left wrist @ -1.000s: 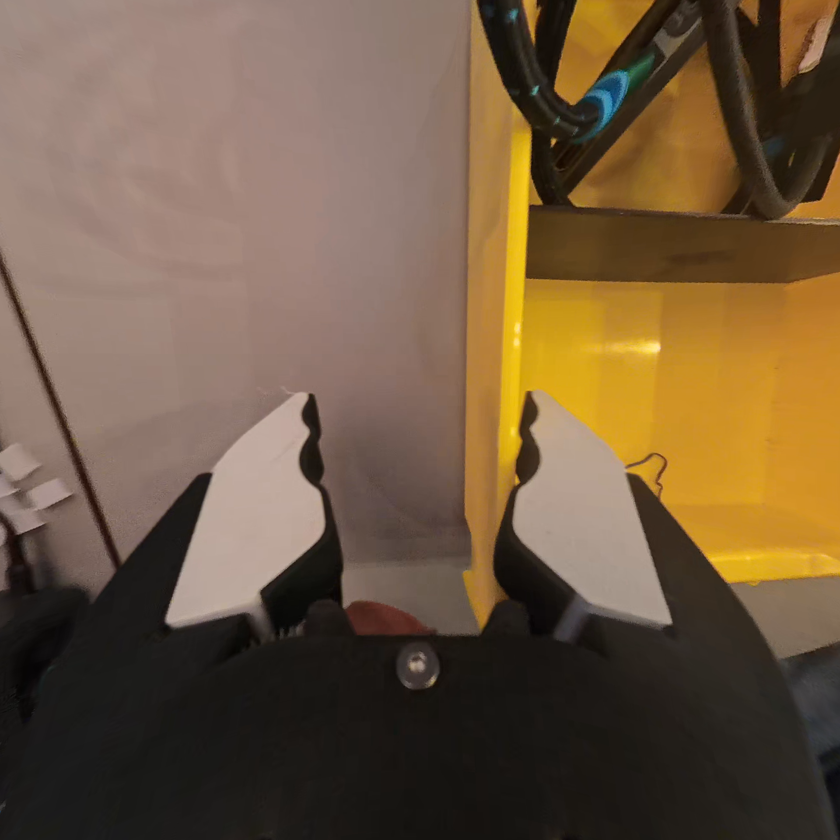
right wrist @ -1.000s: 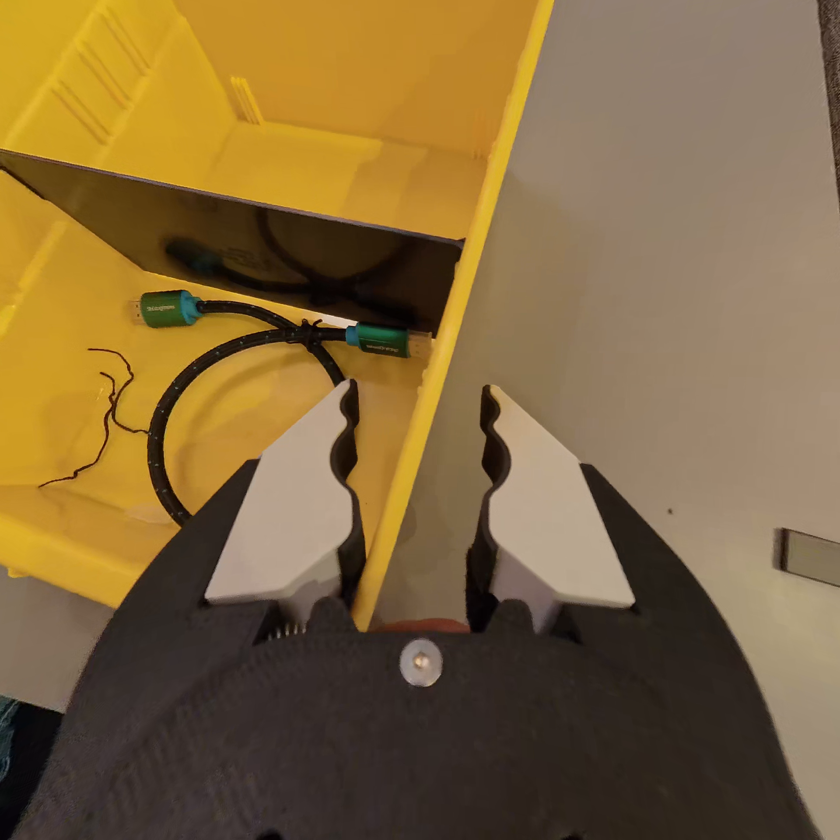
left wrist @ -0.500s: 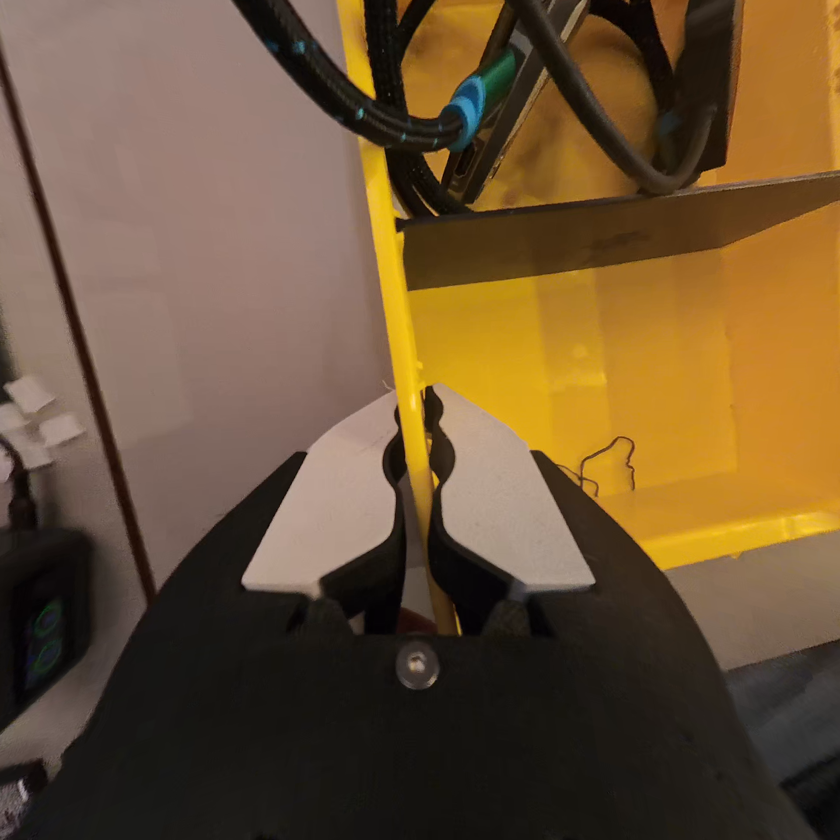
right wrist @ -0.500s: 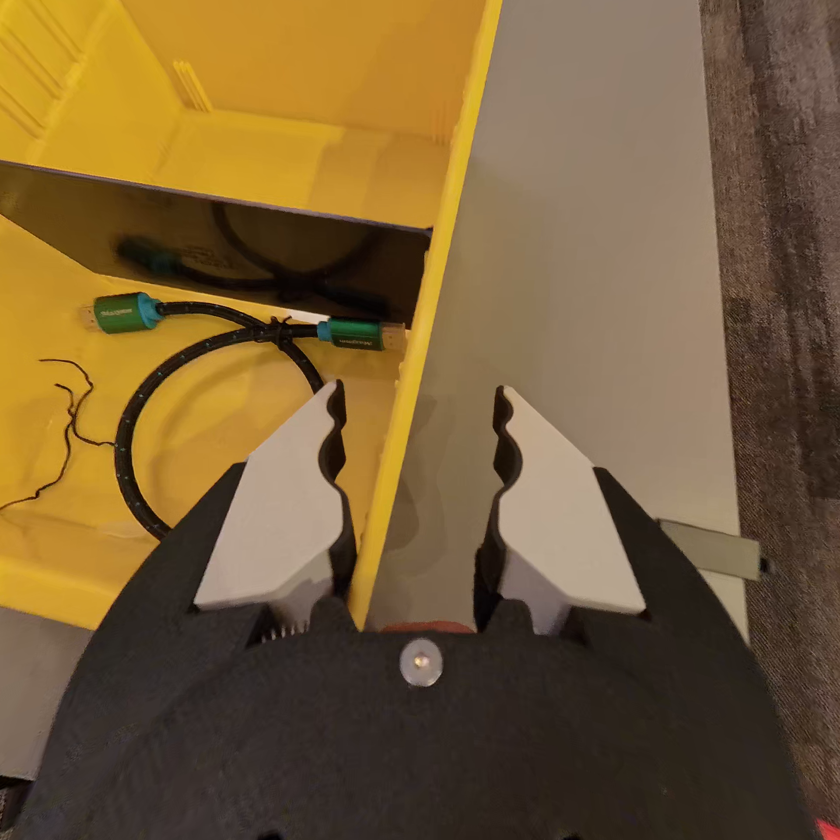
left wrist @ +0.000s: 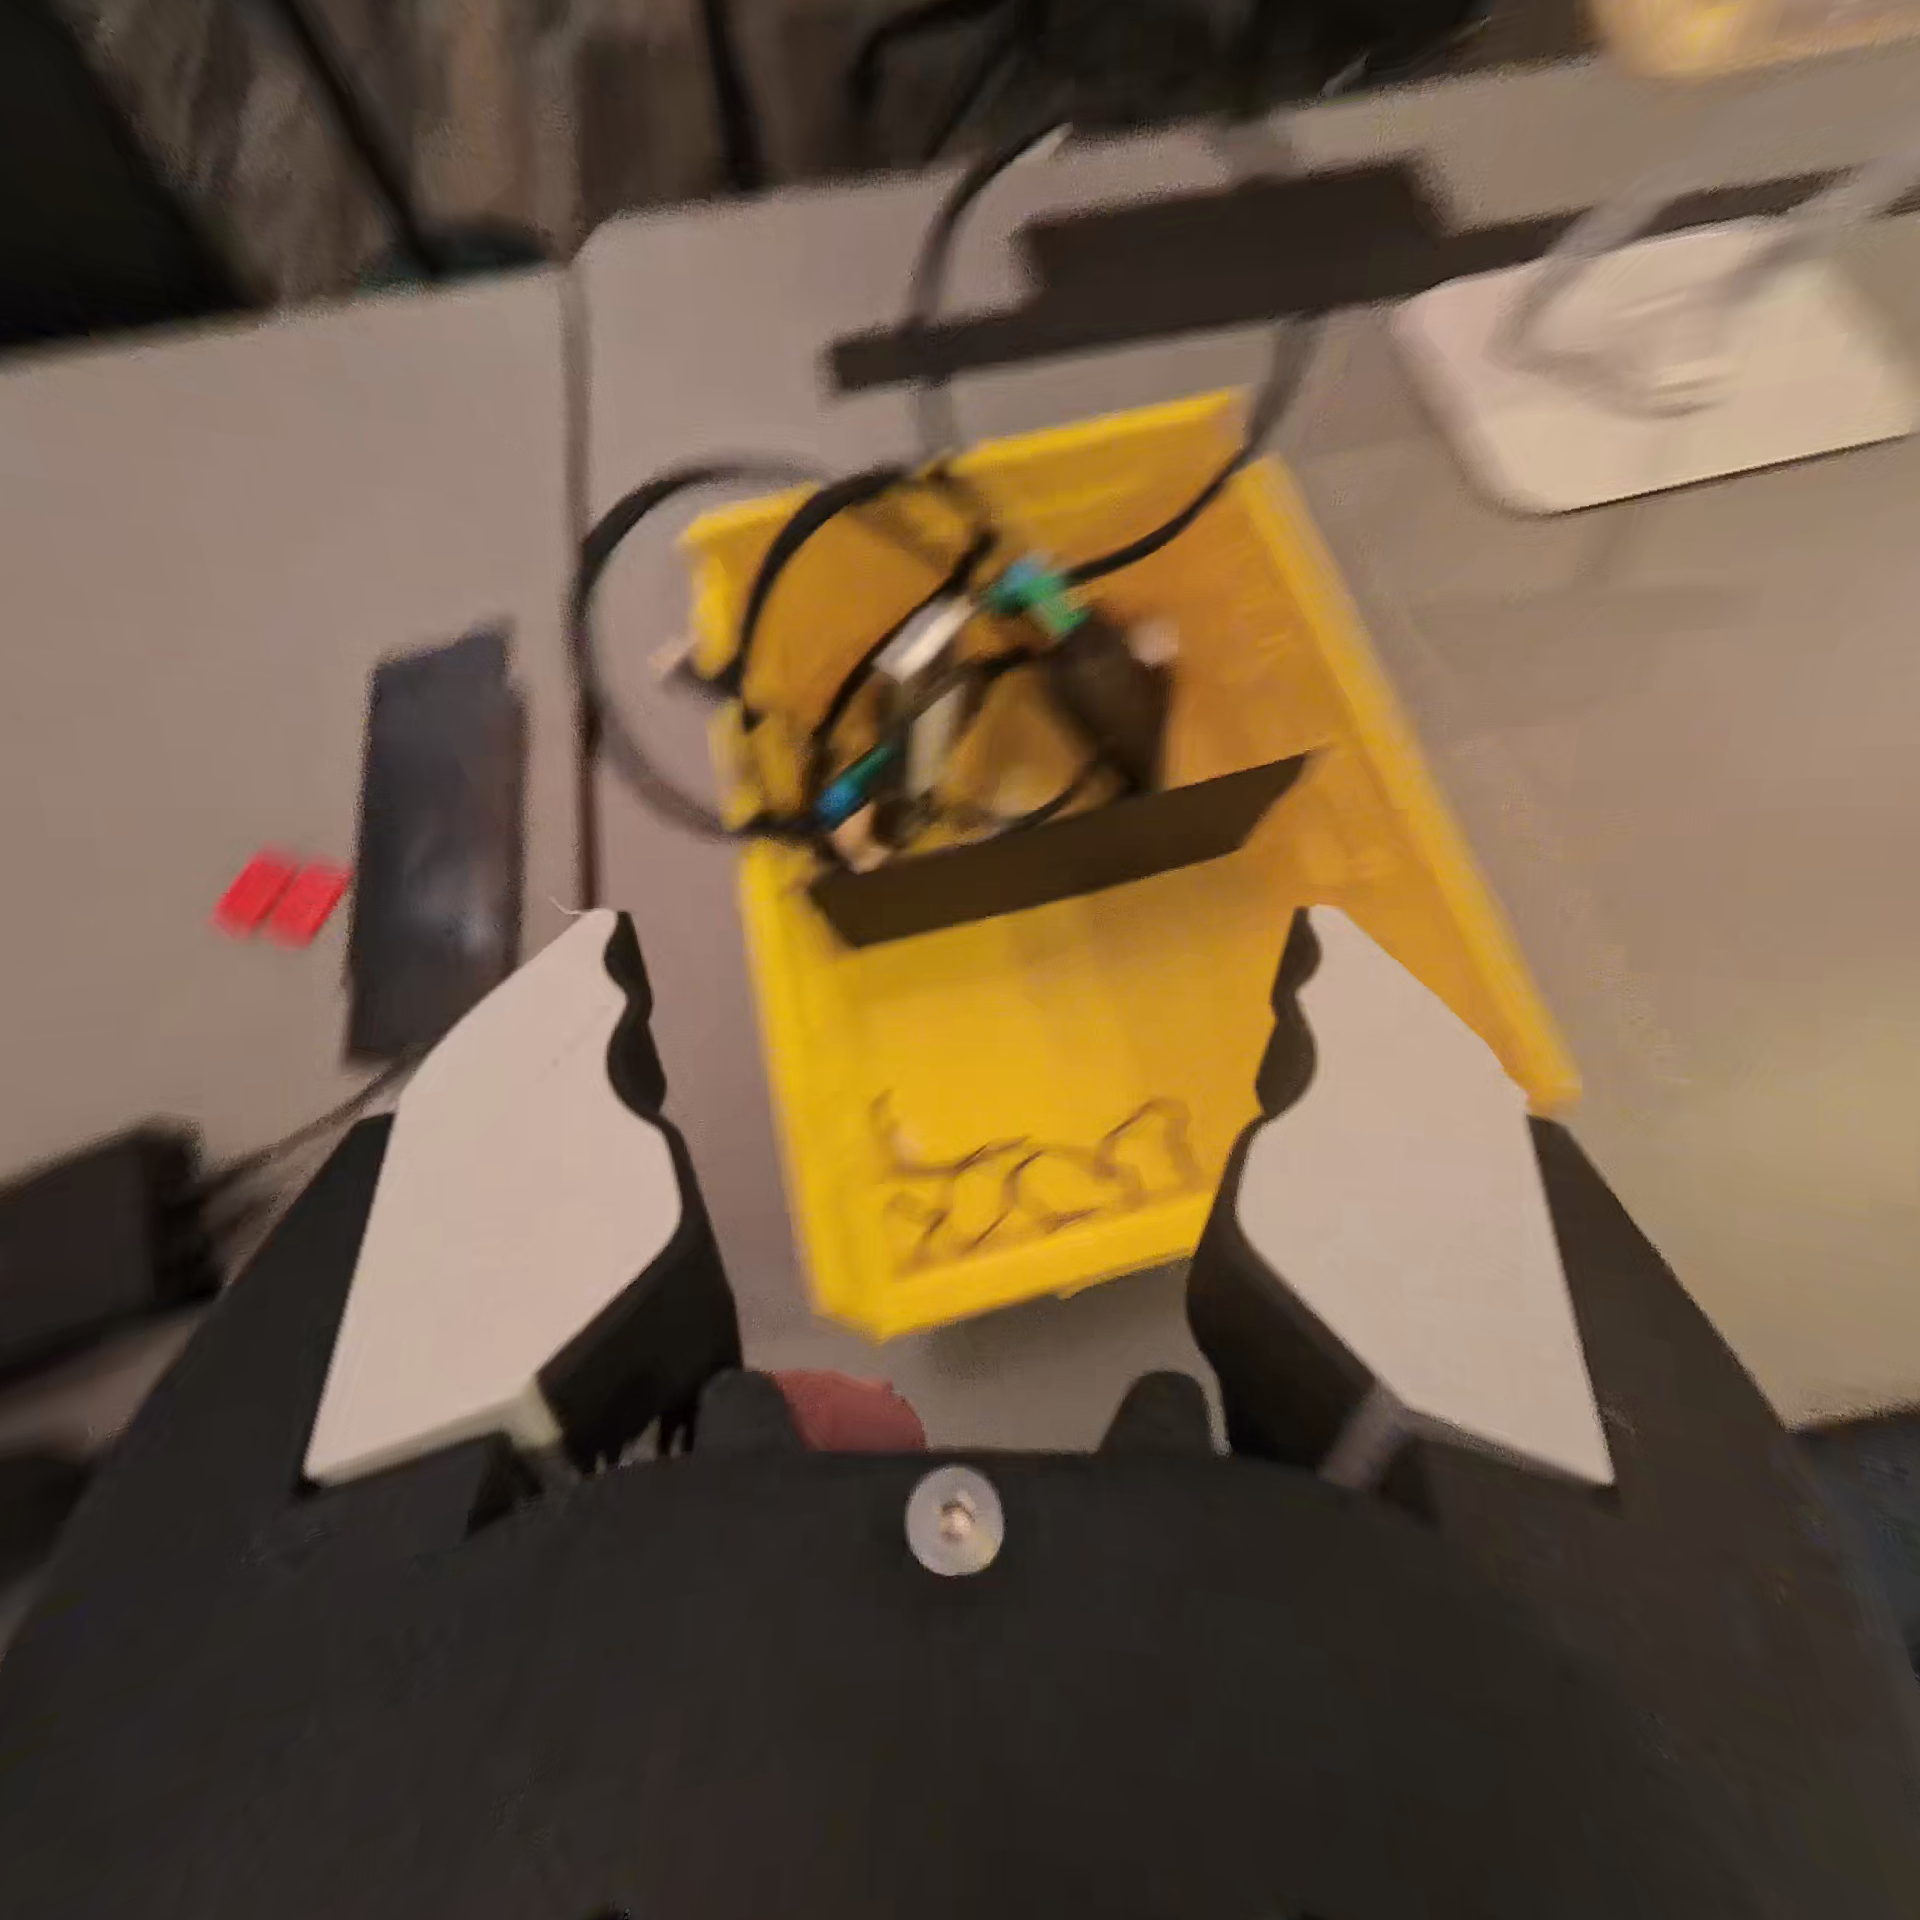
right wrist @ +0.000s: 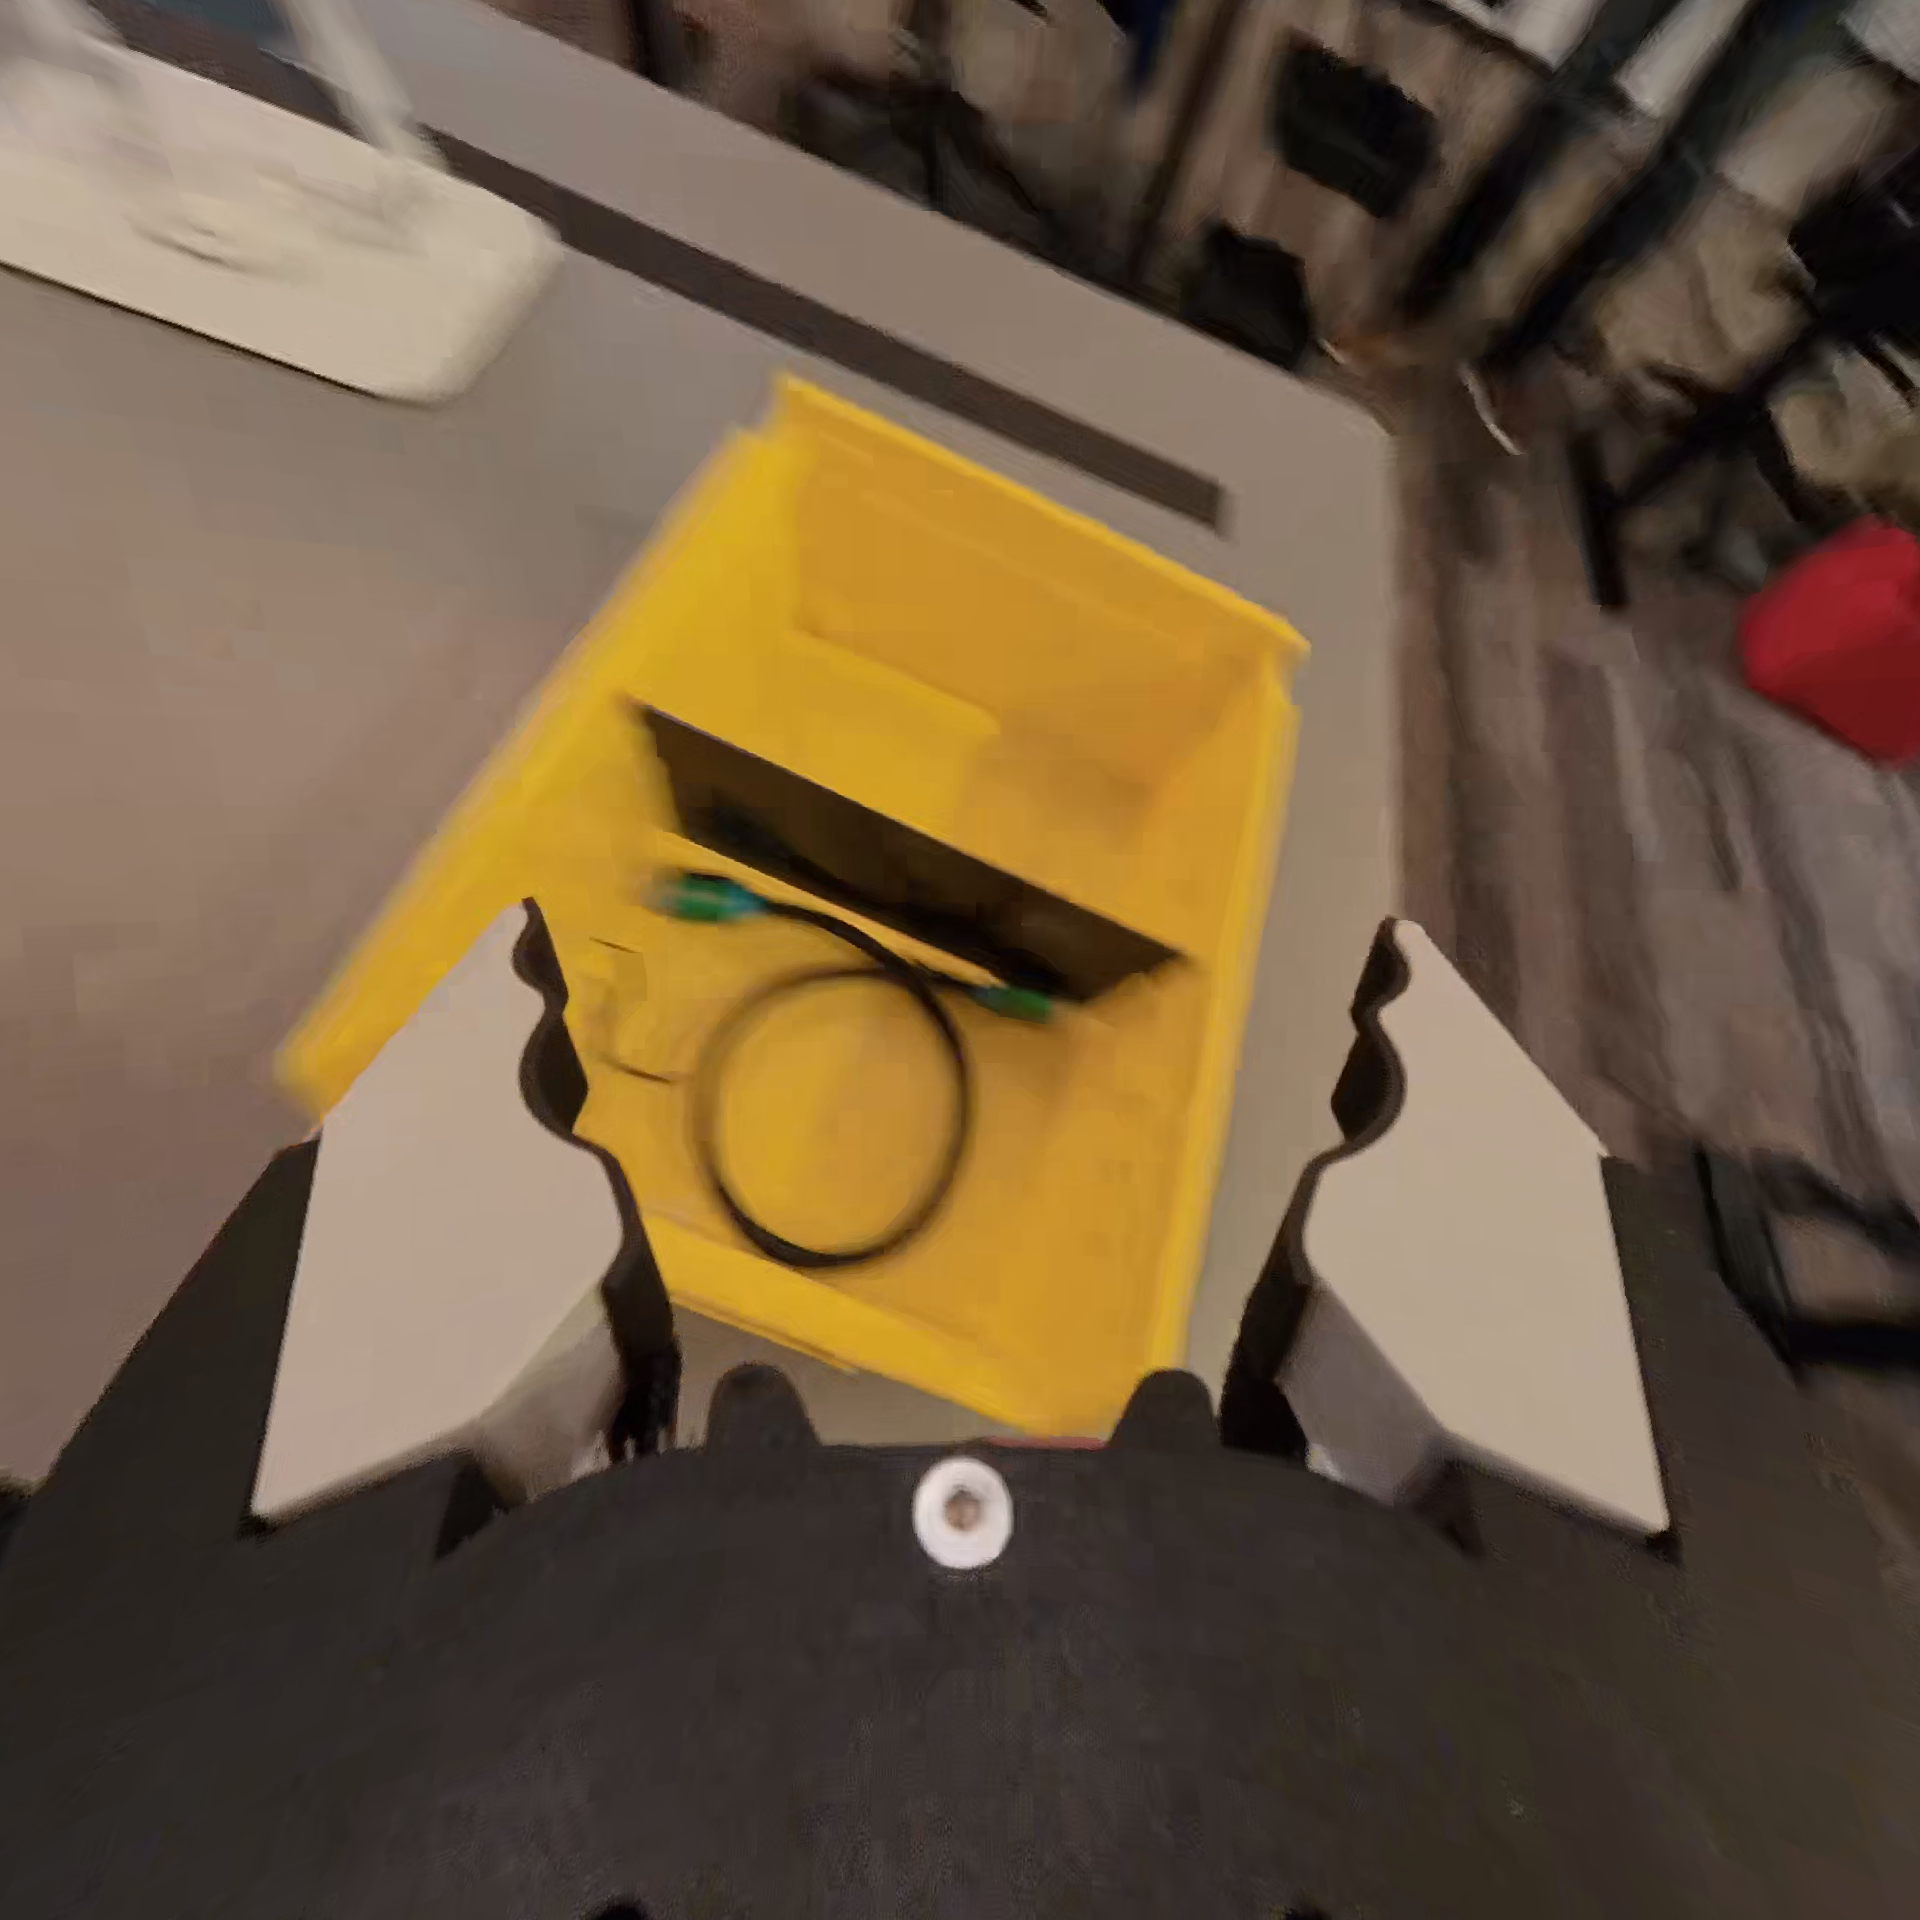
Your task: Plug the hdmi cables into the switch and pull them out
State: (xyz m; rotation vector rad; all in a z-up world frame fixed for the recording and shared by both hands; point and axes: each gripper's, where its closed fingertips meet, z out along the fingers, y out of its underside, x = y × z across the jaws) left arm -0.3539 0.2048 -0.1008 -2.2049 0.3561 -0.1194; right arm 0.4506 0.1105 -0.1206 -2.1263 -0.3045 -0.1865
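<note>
The views are blurred by motion. In the left wrist view a yellow bin (left wrist: 987, 1288) with a black divider (left wrist: 1049, 862) holds a tangle of black HDMI cables (left wrist: 790, 582) with green and blue plugs (left wrist: 1039, 597) around a silvery switch (left wrist: 925, 665) in its far compartment. My left gripper (left wrist: 958, 920) is open and empty, high above the near compartment. In the right wrist view a yellow bin (right wrist: 1039, 1361) with a black divider (right wrist: 894, 862) holds one coiled black HDMI cable (right wrist: 821, 1257) with green plugs (right wrist: 707, 894) in its near compartment. My right gripper (right wrist: 958, 914) is wide open and empty above it.
A flat black device (left wrist: 436, 831) and small red pieces (left wrist: 281, 899) lie left of the bin. A white object (left wrist: 1662, 364) sits at the back right, also in the right wrist view (right wrist: 239, 229). The table's right edge and carpet with a red object (right wrist: 1839, 644) lie beyond.
My left gripper let go of the bin's side wall and opened wide. Both grippers rose and pulled back, so the whole bins now show. My right gripper opened wider.
</note>
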